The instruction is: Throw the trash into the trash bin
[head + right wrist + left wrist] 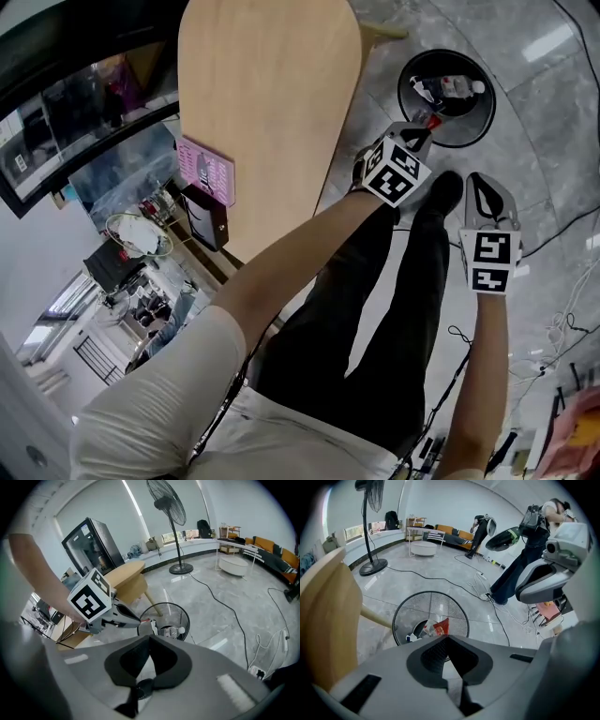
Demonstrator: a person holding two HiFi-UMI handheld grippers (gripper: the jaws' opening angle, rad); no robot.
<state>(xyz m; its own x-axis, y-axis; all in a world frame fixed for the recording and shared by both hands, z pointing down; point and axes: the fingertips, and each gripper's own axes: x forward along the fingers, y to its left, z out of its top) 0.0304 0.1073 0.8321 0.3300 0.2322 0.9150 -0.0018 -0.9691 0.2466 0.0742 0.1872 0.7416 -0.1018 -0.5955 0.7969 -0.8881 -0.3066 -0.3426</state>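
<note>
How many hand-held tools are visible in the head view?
2. The left tool is at the near rim of the trash bin, shut on a red wrapper. The right tool, shut, is lower right, over the floor.

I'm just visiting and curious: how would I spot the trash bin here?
Find the long pale wooden table. On the grey marbled floor just beside it stands the trash bin. It is a round, black, open-topped wire-mesh basket with a white-capped bottle lying inside, and it is the only mesh container on the floor.
</note>
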